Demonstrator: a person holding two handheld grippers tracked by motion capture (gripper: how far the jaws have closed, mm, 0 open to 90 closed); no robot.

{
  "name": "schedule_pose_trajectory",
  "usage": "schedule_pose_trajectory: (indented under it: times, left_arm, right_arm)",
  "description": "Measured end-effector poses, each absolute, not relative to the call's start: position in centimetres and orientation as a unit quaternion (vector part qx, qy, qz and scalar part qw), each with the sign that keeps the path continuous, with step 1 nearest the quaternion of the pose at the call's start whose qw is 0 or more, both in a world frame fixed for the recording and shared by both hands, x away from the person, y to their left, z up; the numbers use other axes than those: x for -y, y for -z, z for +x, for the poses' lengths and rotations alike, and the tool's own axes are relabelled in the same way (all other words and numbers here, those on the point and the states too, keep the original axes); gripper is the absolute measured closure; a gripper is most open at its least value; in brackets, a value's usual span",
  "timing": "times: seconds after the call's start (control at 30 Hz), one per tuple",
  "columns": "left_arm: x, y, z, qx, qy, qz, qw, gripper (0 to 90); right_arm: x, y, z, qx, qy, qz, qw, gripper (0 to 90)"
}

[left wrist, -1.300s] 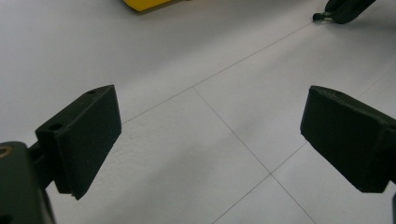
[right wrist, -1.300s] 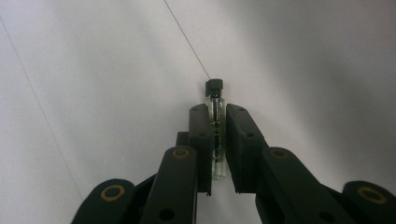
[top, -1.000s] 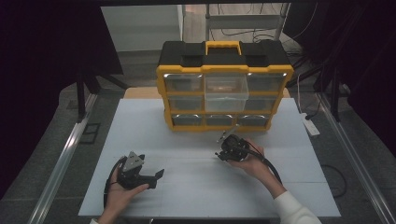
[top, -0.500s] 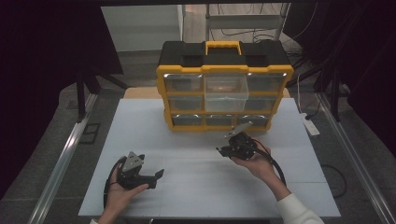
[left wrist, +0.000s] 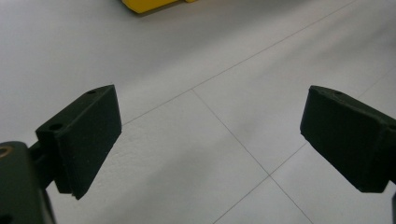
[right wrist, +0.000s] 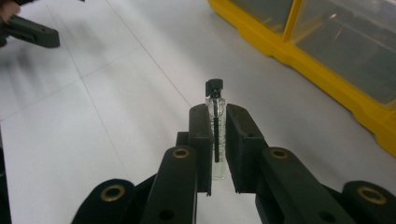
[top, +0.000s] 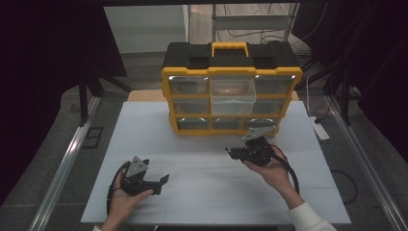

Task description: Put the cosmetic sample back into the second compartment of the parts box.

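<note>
1. The right gripper [right wrist: 215, 140] is clamped on a small clear vial [right wrist: 216, 133] with a black cap. The jaws pinch the glass body from both sides, and the cap end sticks out past the pads.
2. In the high view the right gripper [top: 239, 153] hangs above the white tabletop [top: 202, 192], just in front of the yellow-and-black drawer organiser [top: 231, 91] and near its bottom-right drawers.
3. The left gripper [top: 161, 180] rests low on the near-left part of the tabletop. Its jaws stand wide apart with nothing between them, and its own view looks down on bare tabletop [left wrist: 201, 154].
4. The step in hand looks like carrying the vial towards the organiser, probably to stow it in a drawer; which drawer is meant cannot be told.
5. To do it well, keep the squeeze steady and modest. The vial is thin glass and smooth, so too little pressure lets it slide and too much risks cracking it.
6. Keep the vial's long axis in line with the pads during travel, so the projecting cap does not catch the yellow frame [right wrist: 299, 51].
7. All drawers look closed, so the free left gripper may have to pull one out first. Hold the vial clear of it meanwhile.
</note>
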State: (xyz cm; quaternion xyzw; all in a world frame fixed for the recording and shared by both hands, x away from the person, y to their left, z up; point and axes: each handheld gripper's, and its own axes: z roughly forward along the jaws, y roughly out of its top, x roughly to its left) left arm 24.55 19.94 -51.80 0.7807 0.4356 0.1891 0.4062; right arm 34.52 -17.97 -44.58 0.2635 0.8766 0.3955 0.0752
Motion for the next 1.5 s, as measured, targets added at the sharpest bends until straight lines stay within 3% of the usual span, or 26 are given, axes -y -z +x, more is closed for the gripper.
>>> schedule_pose_trajectory:
  times: [1.5]
  left_arm:
    - [-19.9,51.8,24.6,-0.434,-0.192,0.780,0.408,5.8]
  right_arm:
    - [20.1,40.1,32.5,-0.812,-0.512,0.264,0.094,81.4]
